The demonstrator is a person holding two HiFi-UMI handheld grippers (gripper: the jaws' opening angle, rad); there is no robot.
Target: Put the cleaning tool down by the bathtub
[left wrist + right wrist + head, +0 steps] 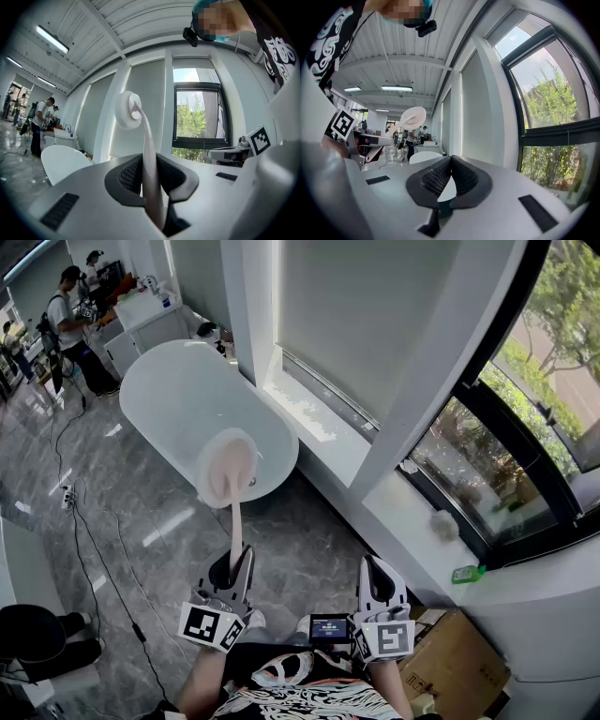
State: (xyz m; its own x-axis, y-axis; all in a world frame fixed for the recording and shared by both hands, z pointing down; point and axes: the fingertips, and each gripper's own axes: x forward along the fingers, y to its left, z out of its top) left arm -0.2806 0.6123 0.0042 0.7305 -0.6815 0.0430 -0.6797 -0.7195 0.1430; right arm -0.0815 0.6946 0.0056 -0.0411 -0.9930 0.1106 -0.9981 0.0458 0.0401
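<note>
Left tongs clenched on the slim handle of the cleaning tool, gripped low near the handle's end, probably so that the round pale head reaches well out in front. Tool held in the air and pointing at the near end of the bathtub, touching nothing, not yet put down. Right tongs pressed together on nothing, held back beside the left pair and close to the body, seemingly just kept out of the way since one grip is enough for so light a tool. Round about, from the left: dark chair at the lower edge; thin cable trailing over the glossy marble floor, worth avoiding when choosing a spot; people working far off beyond the tub. Bare floor between tub end and feet, likely the easiest place to lay the tool. White window ledge running close along the tub's right side, leaving little room there. Farther right, small green thing on the sill, too small to name, and a cardboard box by the wall.
</note>
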